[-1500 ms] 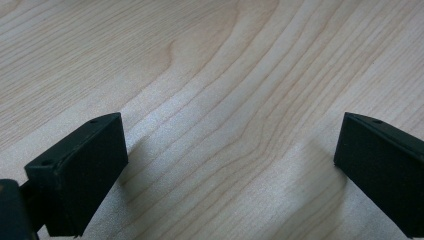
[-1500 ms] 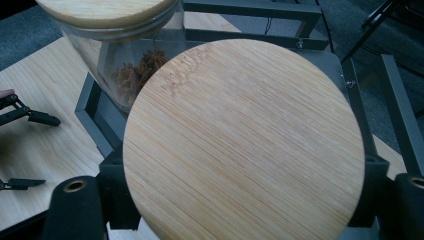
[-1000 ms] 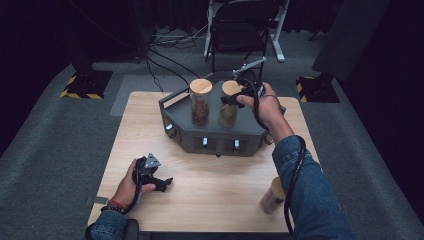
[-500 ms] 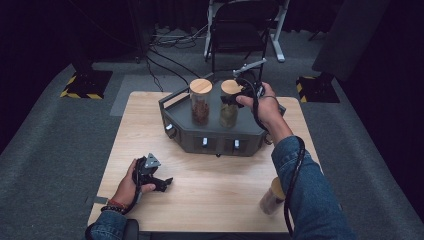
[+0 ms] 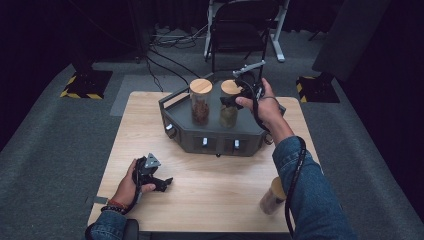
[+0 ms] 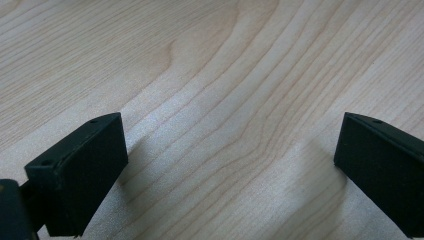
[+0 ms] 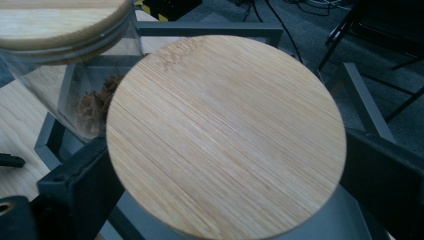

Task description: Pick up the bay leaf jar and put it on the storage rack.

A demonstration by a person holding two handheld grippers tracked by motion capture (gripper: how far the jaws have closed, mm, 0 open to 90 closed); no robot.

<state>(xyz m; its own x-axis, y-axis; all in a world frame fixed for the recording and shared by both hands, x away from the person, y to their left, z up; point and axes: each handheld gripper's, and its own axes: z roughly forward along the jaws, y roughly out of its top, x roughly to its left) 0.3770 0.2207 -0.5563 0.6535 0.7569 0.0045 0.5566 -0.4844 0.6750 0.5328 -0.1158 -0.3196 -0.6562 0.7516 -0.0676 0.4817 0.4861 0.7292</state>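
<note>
Jars with round bamboo lids are what the hands work around here: two of them stand upright side by side in a dark grey, angular metal rack (image 5: 210, 137) at the far middle of the pale wooden table (image 5: 220, 187). The left jar (image 5: 200, 102) is clear glass holding dark brown, shredded-looking contents; the right jar (image 5: 229, 106) holds something paler, greenish-yellow. A third jar (image 5: 272, 196), also wood-lidded and filled with tan material, stands on the table near its front right corner, partly hidden by the denim sleeve (image 5: 312, 200). The right gripper (image 5: 239, 98) is at the top of the right jar, its black jaws set on either side of the lid; in the right gripper view the lid (image 7: 225, 135), a flat disc with fine straight grain, lies between the two jaws and both seem to touch its rim, so the grip looks closed on the lid. The left gripper (image 5: 159, 182) lies low over the front left of the table, held in the left hand (image 5: 131, 186), with a grey three-cornered plate on top; in the left gripper view its blocky matte jaws stand wide apart with bare, wavy-grained wood between them. The rack has small pale tabs along its front face and an open frame behind the jars. Compared with the frames a second and half a second before, nothing has visibly shifted: both hands, all three jars and the rack keep the same places.
</note>
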